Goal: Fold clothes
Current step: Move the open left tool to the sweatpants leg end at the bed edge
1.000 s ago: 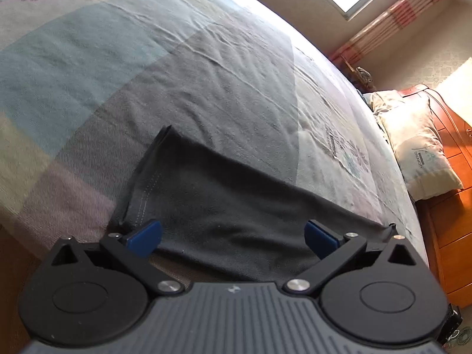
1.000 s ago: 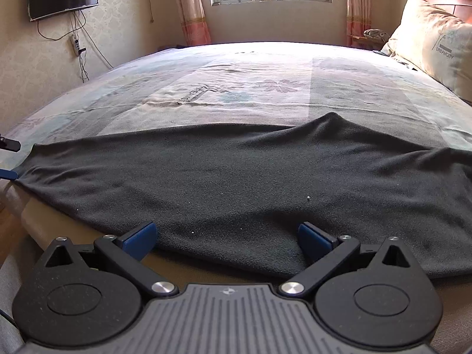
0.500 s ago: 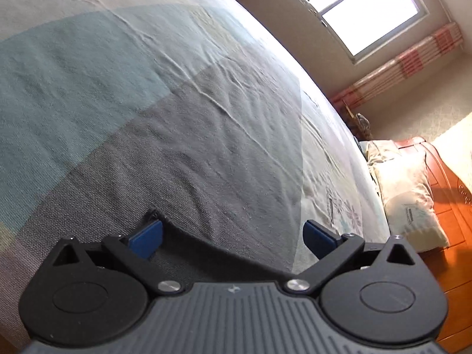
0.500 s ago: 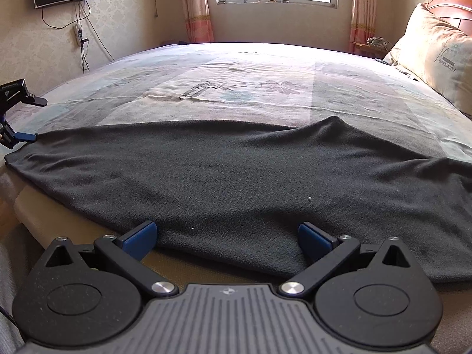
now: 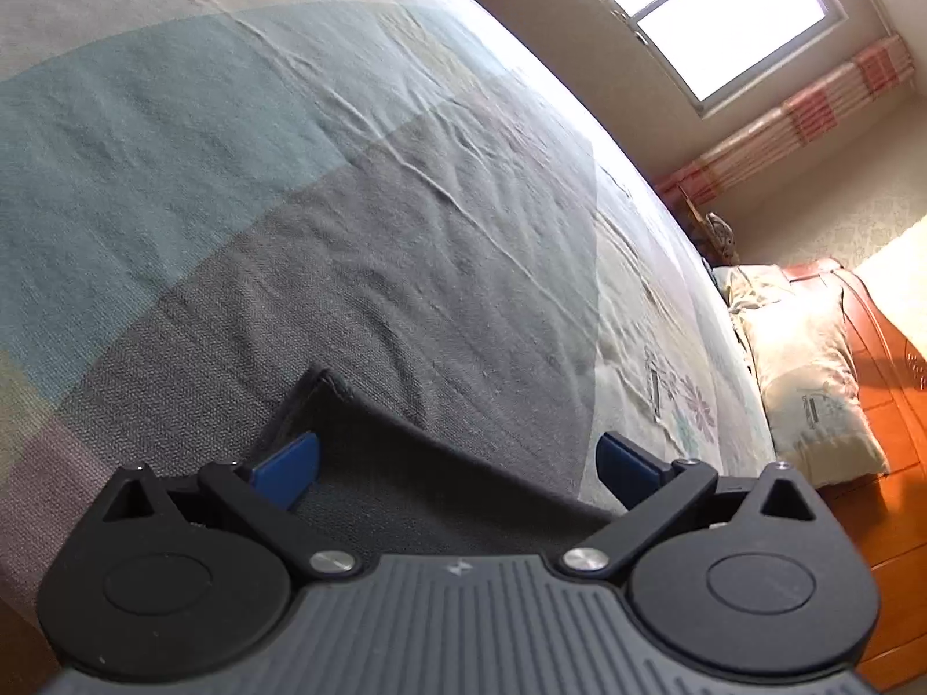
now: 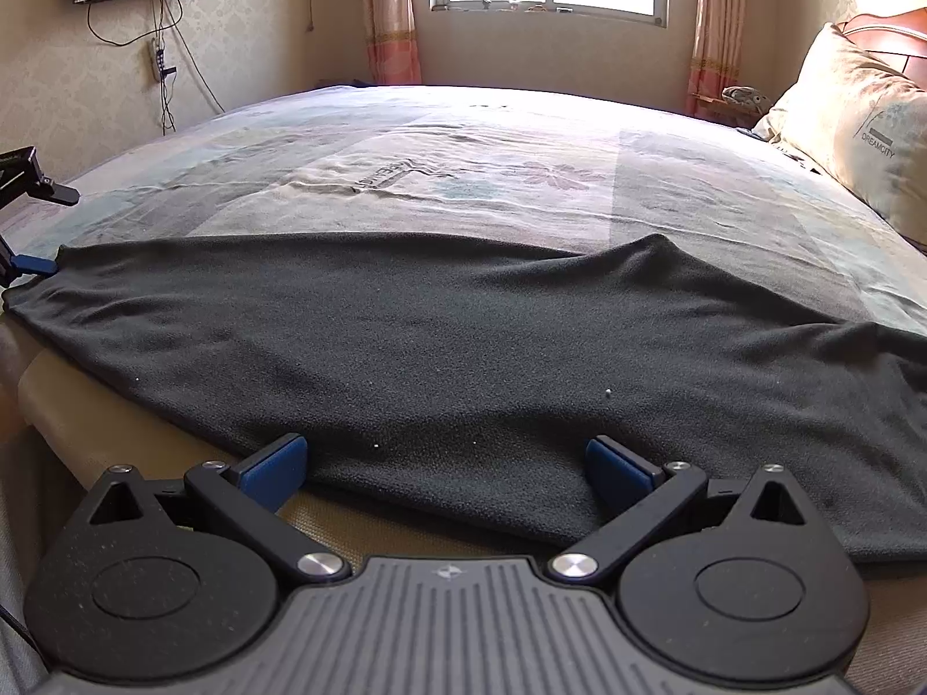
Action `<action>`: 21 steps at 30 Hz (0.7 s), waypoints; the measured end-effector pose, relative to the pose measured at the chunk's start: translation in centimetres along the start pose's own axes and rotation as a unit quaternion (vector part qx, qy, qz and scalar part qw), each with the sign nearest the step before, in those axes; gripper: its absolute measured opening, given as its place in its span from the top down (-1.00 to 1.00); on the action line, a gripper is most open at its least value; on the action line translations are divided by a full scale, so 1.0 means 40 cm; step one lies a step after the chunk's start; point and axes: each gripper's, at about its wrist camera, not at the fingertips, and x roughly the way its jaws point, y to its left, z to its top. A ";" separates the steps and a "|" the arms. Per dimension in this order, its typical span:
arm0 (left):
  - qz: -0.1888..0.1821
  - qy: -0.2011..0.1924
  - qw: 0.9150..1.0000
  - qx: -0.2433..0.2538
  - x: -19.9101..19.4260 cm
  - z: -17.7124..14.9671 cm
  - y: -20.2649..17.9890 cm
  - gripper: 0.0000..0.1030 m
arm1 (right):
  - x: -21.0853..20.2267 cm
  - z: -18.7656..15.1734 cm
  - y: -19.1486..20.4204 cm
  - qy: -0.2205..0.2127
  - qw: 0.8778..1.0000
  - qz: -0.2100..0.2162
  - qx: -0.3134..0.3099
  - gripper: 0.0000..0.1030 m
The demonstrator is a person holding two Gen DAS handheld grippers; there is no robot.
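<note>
We see a dark charcoal fleece garment (image 6: 463, 359) spread flat along the near edge of a bed covered by a wrinkled woven sheet in pale blue, grey and cream blocks (image 6: 463, 174). Our right gripper (image 6: 446, 463), with blue pads on black linkages, gapes wide over the garment's near hem. Our left gripper (image 5: 457, 457) is equally wide, straddling a stitched corner of the fabric. A cream pillow (image 6: 857, 121) leans against an orange wooden headboard (image 5: 892, 382).
</note>
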 end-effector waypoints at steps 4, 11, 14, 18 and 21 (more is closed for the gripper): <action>-0.014 0.011 1.000 0.009 -0.036 -0.018 -0.030 -0.97 | 0.000 -0.003 0.000 -0.003 1.000 0.000 -0.002 -1.00; -0.004 0.025 0.998 0.062 -0.058 -0.105 -0.069 -0.97 | -0.003 -0.007 0.003 -0.005 1.000 0.000 -0.003 -1.00; 0.039 0.024 0.998 0.033 -0.062 -0.109 -0.021 -0.97 | -0.005 -0.006 0.001 -0.004 1.000 0.002 -0.002 -1.00; 0.037 0.015 0.999 0.017 -0.090 -0.119 -0.005 -0.97 | -0.005 -0.007 0.001 -0.005 1.000 0.002 -0.003 -1.00; 0.020 0.012 0.999 0.045 -0.107 -0.139 -0.043 -0.97 | -0.002 -0.007 0.006 -0.006 1.000 -0.002 -0.005 -1.00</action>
